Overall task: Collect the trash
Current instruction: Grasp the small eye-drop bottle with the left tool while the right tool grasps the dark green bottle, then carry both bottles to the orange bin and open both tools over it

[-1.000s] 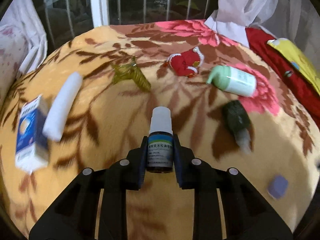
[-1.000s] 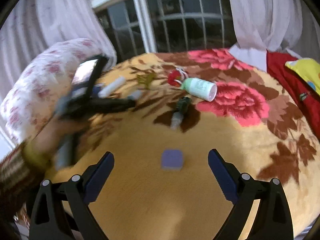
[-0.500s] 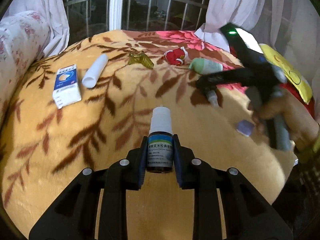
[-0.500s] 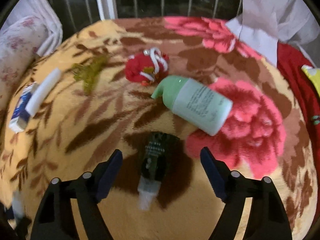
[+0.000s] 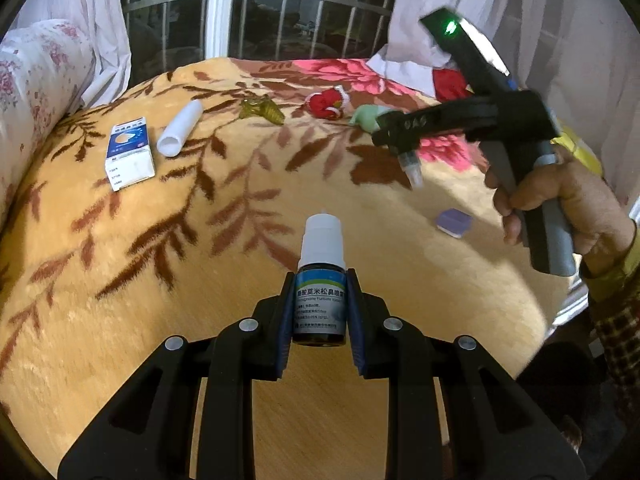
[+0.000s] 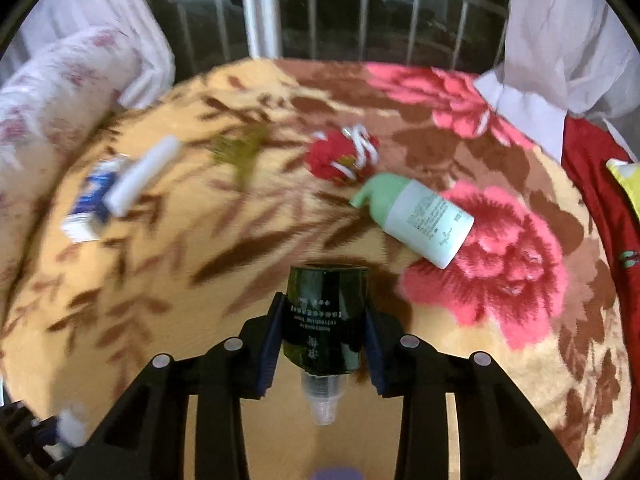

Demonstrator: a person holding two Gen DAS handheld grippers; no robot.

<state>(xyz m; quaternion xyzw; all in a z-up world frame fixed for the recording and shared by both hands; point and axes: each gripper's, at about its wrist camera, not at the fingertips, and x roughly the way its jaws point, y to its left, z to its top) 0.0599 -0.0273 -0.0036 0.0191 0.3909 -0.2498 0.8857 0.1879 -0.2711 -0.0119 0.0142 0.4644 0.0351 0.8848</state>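
Note:
My left gripper [image 5: 319, 308] is shut on a small dark spray bottle [image 5: 320, 280] with a white cap, held upright above the blanket. My right gripper [image 6: 323, 332] is shut on a dark green bottle [image 6: 325, 312] whose clear cap points back toward the camera; in the left wrist view it [image 5: 394, 136] holds that bottle [image 5: 410, 162] over the blanket. On the blanket lie a pale green pump bottle [image 6: 420, 216], a red and white scrap [image 6: 342, 156], a white tube [image 5: 180, 128], a blue and white box [image 5: 130, 152], an olive wrapper [image 5: 262, 110] and a small lilac square [image 5: 454, 222].
The flowered orange blanket [image 5: 160, 260] covers a bed. A floral pillow [image 5: 36, 80] lies at the left. A barred window [image 5: 280, 12] and white curtains stand behind. Red cloth [image 6: 592, 184] and a yellow item [image 6: 628, 176] lie at the right edge.
My right gripper has closed on the dark green bottle, which lay between its open fingers half a second ago, and lifted it. My left gripper has drawn back with its spray bottle.

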